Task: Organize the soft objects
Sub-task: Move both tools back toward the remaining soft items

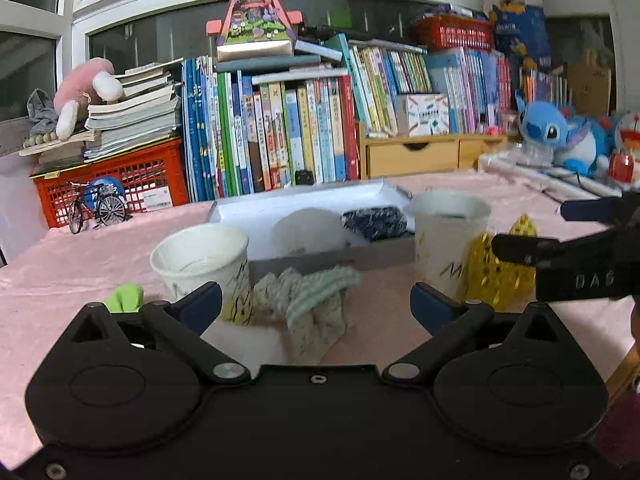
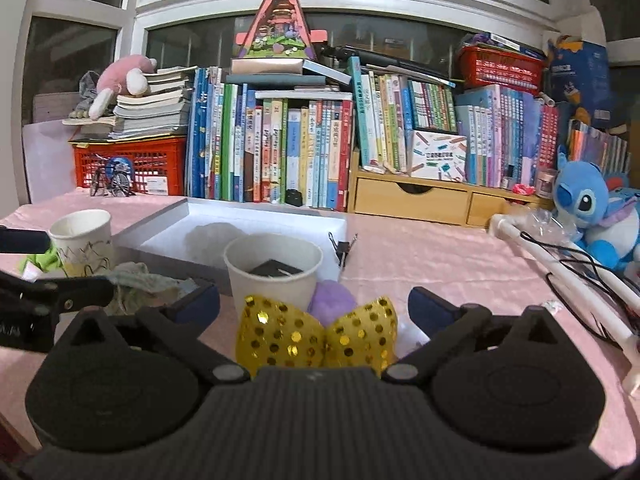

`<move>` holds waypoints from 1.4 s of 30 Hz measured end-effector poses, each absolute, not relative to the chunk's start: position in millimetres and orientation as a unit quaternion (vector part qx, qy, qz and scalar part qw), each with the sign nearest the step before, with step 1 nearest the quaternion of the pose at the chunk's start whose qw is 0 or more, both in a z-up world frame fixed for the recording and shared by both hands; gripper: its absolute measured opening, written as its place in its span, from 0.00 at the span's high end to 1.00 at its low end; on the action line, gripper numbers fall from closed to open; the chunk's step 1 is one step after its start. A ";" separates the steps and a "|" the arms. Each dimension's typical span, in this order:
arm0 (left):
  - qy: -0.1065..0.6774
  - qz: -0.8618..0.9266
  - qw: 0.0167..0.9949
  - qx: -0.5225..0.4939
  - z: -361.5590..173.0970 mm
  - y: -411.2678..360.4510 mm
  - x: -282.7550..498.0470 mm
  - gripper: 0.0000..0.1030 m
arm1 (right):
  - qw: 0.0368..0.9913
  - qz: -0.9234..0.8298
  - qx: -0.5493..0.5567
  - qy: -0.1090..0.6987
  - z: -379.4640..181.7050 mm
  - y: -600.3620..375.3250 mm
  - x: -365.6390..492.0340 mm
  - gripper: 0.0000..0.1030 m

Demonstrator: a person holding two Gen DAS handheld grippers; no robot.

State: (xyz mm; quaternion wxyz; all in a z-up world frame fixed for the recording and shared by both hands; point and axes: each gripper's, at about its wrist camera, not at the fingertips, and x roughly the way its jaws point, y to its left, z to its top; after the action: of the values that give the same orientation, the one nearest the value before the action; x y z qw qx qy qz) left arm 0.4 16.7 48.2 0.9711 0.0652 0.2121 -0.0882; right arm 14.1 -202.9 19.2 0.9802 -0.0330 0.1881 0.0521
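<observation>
Left wrist view. The left gripper (image 1: 316,306) stands with its jaws spread wide and nothing held between them. A crumpled pale green cloth (image 1: 316,312) lies on the pink tablecloth (image 1: 72,264) in the gap between the two blue fingertips, touched by neither. Just left of the cloth stands a paper cup (image 1: 202,268), and a lime-green soft item (image 1: 125,298) shows beside the left finger. Behind the cloth sits a shallow grey tray (image 1: 328,258) holding a white fluffy ball (image 1: 310,230) and a dark patterned bundle (image 1: 376,220). A second paper cup (image 1: 450,238) stands to the right, with a yellow sequined bow (image 1: 500,276) just beside it. The right gripper (image 1: 552,232) enters from the right edge, near the bow.

Right wrist view. The right gripper (image 2: 314,308) is likewise opened wide and holds nothing. The yellow sequined bow (image 2: 316,338) lies on the cloth between its fingers, clear of both pads. A purple pompom (image 2: 334,298) rests behind the bow, against the paper cup (image 2: 274,272), which contains a dark object. The left gripper (image 2: 60,276) shows at the left edge, over the green cloth (image 2: 140,280). Books (image 2: 280,148) line the back.
</observation>
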 end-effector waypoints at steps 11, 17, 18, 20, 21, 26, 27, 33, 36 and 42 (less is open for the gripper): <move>0.199 -0.041 0.979 0.030 19.9 37.1 -8.4 0.00 | 0.978 0.019 -0.019 0.207 -5.9 -210.1 10.7 0.00; 0.184 -0.014 0.982 0.029 15.0 44.7 -13.1 0.00 | 0.976 0.032 -0.007 0.213 -12.1 -219.1 13.2 0.00; 0.189 -0.013 0.982 0.023 14.1 46.9 -11.7 0.00 | 0.977 0.036 -0.004 0.212 -12.8 -220.4 14.0 0.00; 0.199 -0.009 0.980 0.014 12.4 51.3 -7.1 0.00 | 0.976 0.042 -0.004 0.213 -13.3 -221.4 16.2 0.00; 0.203 -0.006 0.979 0.011 11.4 53.0 -5.2 0.00 | 0.976 0.044 -0.004 0.213 -13.4 -221.8 17.3 0.00; 0.208 0.000 0.978 0.017 5.9 56.8 -1.4 0.00 | 0.975 0.052 -0.015 0.215 -13.6 -220.9 22.9 0.00; 0.210 0.000 0.978 0.021 4.5 56.5 -0.3 0.00 | 0.975 0.054 -0.019 0.215 -13.7 -220.3 23.9 0.00; 0.221 -0.001 0.975 0.027 -2.5 52.2 5.3 0.00 | 0.973 0.067 -0.032 0.218 -14.7 -216.6 30.3 0.00; 0.219 0.002 0.975 0.033 -4.5 49.2 6.4 0.00 | 0.972 0.074 -0.033 0.222 -15.9 -215.8 34.0 0.00; 0.215 0.004 0.976 0.035 -6.1 46.2 4.0 0.00 | 0.968 0.081 -0.037 0.233 -19.0 -212.7 38.8 0.00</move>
State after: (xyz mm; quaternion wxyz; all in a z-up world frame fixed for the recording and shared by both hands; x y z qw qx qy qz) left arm 4.0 46.2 -6.1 0.9760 0.0346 0.2148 0.0039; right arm 38.9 -212.7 -19.0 0.9685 -0.0370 0.2326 0.0813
